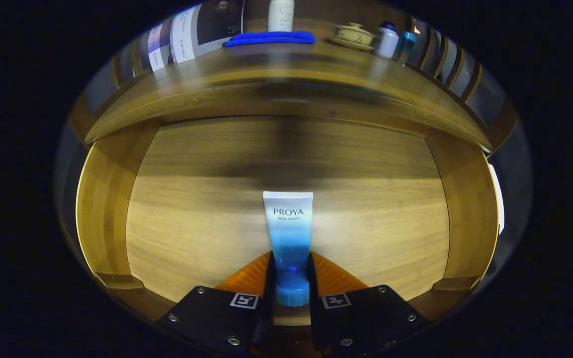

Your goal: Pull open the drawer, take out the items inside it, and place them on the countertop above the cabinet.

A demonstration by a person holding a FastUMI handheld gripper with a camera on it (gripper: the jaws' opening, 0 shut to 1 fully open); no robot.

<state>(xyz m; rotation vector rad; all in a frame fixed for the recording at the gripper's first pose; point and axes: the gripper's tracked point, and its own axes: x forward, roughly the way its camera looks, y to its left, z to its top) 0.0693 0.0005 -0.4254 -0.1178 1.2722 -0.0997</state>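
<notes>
Both fingers of the tongs (291, 278) press the blue end of a white-and-blue tube (288, 233), clamped between them above the open wooden drawer (207, 219). Beyond, the tabletop (276, 64) carries a blue cloth (270, 38) and small bottles (391, 42).

Tube (288, 226) cap end partly hidden between gripper (290, 283) fingers. White bottle (281, 14) on countertop (286, 64) cut off at top. Countertop front edge motion-blurred. Small bottles (393, 41) beside lidded tea bowl (352, 36) too small to identify. Booklets (194, 32) partly cropped.
</notes>
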